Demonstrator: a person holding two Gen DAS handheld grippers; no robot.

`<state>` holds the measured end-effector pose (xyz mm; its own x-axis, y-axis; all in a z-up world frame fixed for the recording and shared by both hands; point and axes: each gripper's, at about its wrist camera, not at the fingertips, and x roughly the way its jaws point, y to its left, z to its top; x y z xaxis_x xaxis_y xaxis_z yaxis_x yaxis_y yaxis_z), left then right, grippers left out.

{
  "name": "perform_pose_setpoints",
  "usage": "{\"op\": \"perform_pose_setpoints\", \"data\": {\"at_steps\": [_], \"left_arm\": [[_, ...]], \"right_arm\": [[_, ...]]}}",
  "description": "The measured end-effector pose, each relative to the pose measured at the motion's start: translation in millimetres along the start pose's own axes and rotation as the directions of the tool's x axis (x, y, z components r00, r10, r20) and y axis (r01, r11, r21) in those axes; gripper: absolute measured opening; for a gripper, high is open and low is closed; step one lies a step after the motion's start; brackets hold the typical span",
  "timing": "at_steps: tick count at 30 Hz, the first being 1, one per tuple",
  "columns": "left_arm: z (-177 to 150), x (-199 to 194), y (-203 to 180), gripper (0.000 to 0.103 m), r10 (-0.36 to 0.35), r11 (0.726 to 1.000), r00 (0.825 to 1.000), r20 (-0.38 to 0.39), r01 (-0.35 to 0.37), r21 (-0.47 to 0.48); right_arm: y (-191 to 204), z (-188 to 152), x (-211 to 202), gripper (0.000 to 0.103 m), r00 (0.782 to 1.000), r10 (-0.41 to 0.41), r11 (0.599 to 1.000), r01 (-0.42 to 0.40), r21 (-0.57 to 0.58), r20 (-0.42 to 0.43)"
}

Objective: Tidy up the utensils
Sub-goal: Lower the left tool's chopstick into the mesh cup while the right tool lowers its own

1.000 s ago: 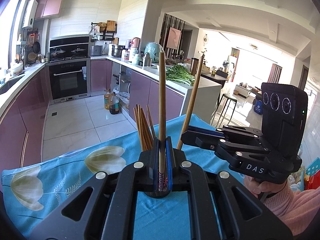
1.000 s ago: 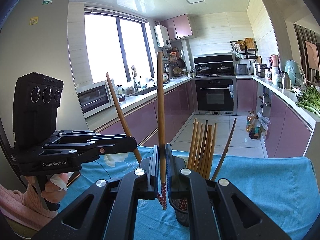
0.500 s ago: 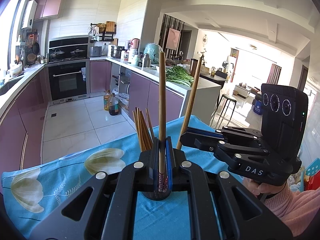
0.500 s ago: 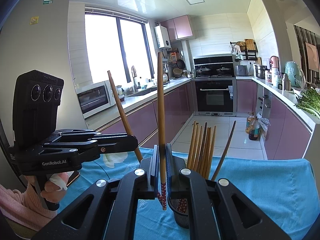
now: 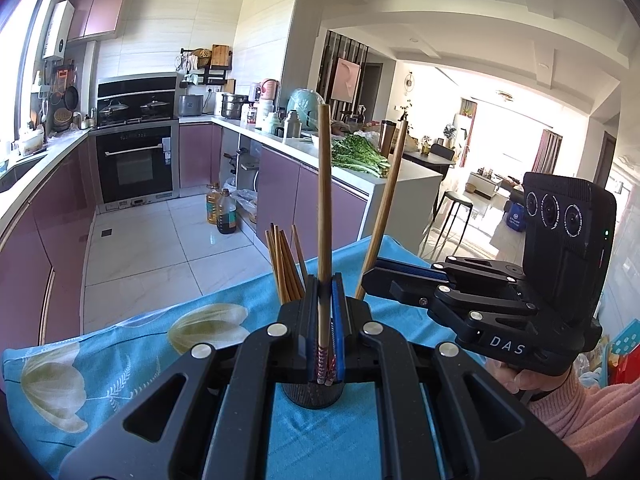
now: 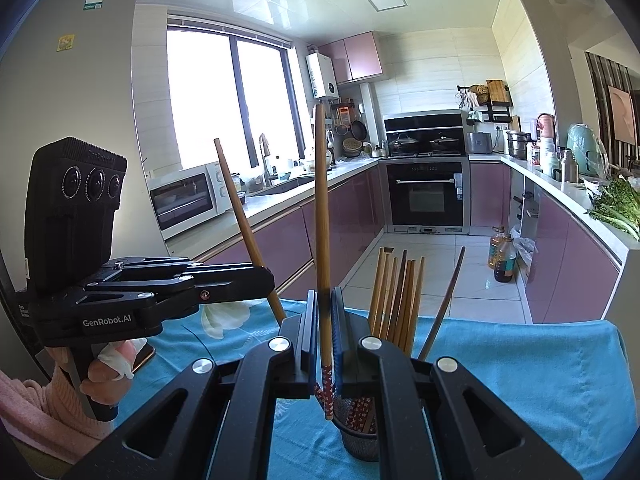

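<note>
No shift: claws (image 5: 325, 312) on chopsticks (image 5: 324, 208)

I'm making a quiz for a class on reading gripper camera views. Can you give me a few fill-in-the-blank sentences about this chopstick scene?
1. Each tool, left and right, is shut on one ____.
2. The holder stands on a ____ cloth.
3. Both held chopsticks have their patterned ends pointing ____.

Missing words: chopstick; blue; down

Two grippers (image 5: 325, 312) (image 6: 325, 320), one chopstick (image 5: 324, 216) (image 6: 321, 232) each; one holder (image 6: 356, 436); roughly eight chopsticks inside (image 6: 396, 296).
</note>
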<state>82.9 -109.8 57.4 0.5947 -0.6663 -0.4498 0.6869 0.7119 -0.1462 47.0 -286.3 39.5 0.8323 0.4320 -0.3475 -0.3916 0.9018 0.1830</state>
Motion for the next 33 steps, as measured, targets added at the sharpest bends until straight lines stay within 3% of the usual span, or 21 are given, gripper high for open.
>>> {"op": "perform_pose_setpoints", "data": {"at_steps": [33], "left_arm": [[1.2, 1.6, -3.1, 0.007, 0.000, 1.000, 1.000, -0.008, 0.000, 0.006]], "right_arm": [[-2.8, -0.4, 2.7, 0.006, 1.000, -0.015, 1.000, 0.015, 0.007, -0.001]]}}
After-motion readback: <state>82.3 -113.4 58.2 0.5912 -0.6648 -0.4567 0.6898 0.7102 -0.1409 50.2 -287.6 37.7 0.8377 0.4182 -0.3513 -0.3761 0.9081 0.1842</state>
